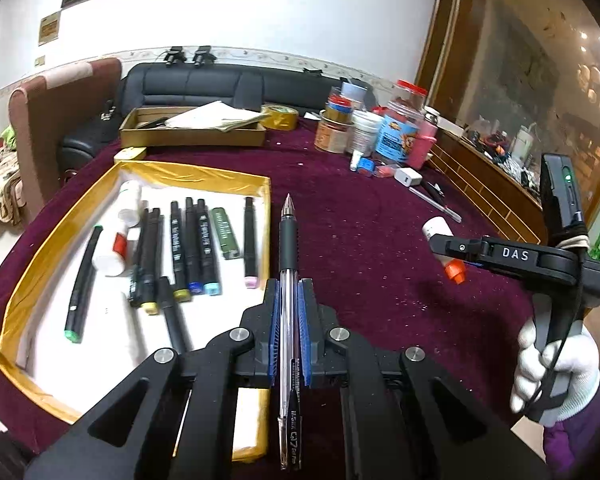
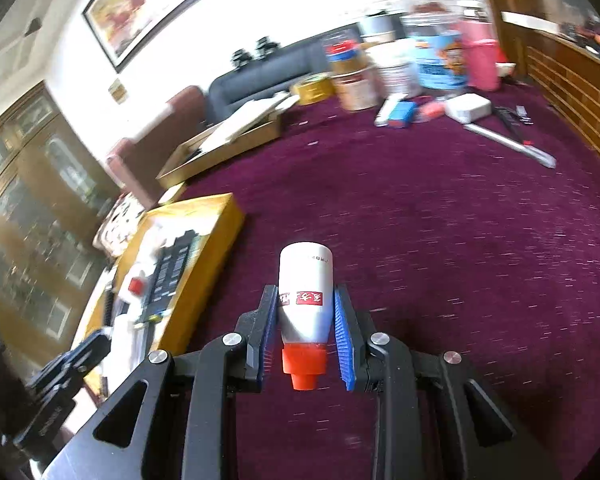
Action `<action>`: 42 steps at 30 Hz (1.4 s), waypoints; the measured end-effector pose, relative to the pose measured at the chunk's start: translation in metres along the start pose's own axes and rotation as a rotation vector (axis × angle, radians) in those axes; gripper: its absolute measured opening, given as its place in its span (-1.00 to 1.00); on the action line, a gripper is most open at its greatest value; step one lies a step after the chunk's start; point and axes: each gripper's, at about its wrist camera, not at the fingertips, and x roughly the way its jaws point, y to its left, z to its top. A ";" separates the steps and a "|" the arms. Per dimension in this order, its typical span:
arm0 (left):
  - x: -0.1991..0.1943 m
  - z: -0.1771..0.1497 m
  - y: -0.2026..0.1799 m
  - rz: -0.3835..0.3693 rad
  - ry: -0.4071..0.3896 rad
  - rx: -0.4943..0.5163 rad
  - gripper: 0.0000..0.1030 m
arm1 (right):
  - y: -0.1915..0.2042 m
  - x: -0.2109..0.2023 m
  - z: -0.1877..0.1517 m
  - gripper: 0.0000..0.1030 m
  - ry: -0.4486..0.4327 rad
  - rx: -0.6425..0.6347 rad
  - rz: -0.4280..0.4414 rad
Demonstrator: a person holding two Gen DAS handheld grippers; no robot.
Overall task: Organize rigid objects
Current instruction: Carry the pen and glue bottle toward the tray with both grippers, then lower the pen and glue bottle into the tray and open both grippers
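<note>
Between the blue pads of the left gripper, one clear-barrelled pen with a black rubber grip — clamped along its length, metal tip pointing forward, the fingers closed almost fully on the barrel. It is held above the maroon tablecloth, just beside the right edge of the gold-rimmed tray.

Right gripper: fingers closed on a small white glue bottle, orange cap toward the camera, white base pointing away, red label showing between the pads. In the left wrist view the same gripper appears to the right, well apart from the tray, carried by a white-gloved hand; the bottle is lifted clear of the cloth.

Tray contents, white-lined: a row of black markers with coloured end caps — yellow, blue, light blue, pink — lying roughly parallel; one green-capped marker set apart at the left; a green lighter-like item; two white bottles, one with a red cap.

Behind the tray: a shallow cardboard box holding folded papers, a roll of yellow tape, and a cluster of jars and tubs. Near them a white charger block and a few loose pens, though the right wrist view is too blurred to tell more.
</note>
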 end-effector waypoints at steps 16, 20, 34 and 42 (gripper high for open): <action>-0.017 -0.012 0.084 0.064 -0.021 -0.164 -0.87 | 0.111 0.044 -0.018 -0.53 0.110 -0.157 0.134; -0.013 -0.017 0.098 0.076 -0.002 -0.189 -0.87 | 0.133 0.056 -0.027 -0.53 0.140 -0.192 0.146; 0.014 -0.026 0.133 0.092 0.061 -0.280 -0.87 | 0.175 0.102 -0.050 -0.53 0.232 -0.266 0.108; 0.018 -0.023 0.143 0.119 0.050 -0.293 -0.86 | 0.186 0.116 -0.057 -0.53 0.239 -0.317 0.035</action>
